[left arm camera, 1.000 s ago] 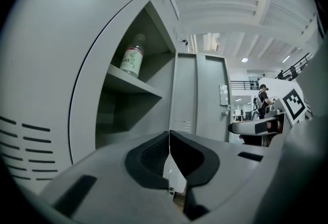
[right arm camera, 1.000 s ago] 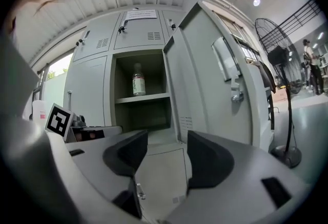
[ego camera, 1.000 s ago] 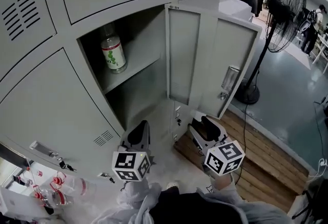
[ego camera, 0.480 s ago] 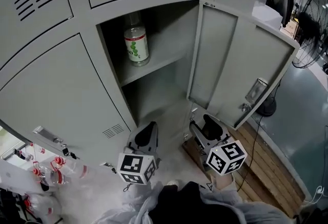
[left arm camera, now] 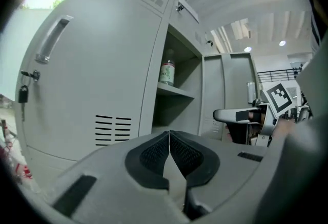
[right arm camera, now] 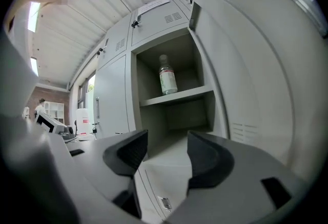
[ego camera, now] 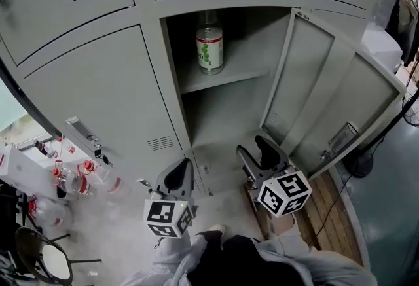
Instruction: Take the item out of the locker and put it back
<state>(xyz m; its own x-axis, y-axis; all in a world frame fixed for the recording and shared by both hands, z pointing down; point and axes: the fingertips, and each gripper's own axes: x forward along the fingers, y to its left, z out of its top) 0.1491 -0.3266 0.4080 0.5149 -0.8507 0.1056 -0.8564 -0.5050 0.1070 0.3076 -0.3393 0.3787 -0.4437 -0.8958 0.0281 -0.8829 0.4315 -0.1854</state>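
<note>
A clear bottle (ego camera: 209,42) with a green-and-white label stands upright on the upper shelf (ego camera: 229,75) of the open locker. Its door (ego camera: 314,108) is swung out to the right. My left gripper (ego camera: 181,172) hangs low in front of the closed neighbouring door, below and left of the compartment; its pads meet with nothing between them (left arm camera: 169,136). My right gripper (ego camera: 255,152) is below the compartment near the door, jaws apart and empty (right arm camera: 167,148). The bottle (right arm camera: 166,77) shows far ahead in the right gripper view and, smaller, the bottle (left arm camera: 167,72) in the left gripper view.
The lower part of the compartment (ego camera: 222,114) holds nothing. Closed locker doors surround it, one with a handle and padlock (ego camera: 82,134). Plastic bottles with red caps (ego camera: 78,177) and a chair (ego camera: 39,258) stand at lower left. A wooden pallet (ego camera: 327,213) lies at lower right.
The head view has swung, so the open compartment and bottle have shifted from the left to the middle. Both grippers have turned with it toward the locker. Their jaws have not changed.
</note>
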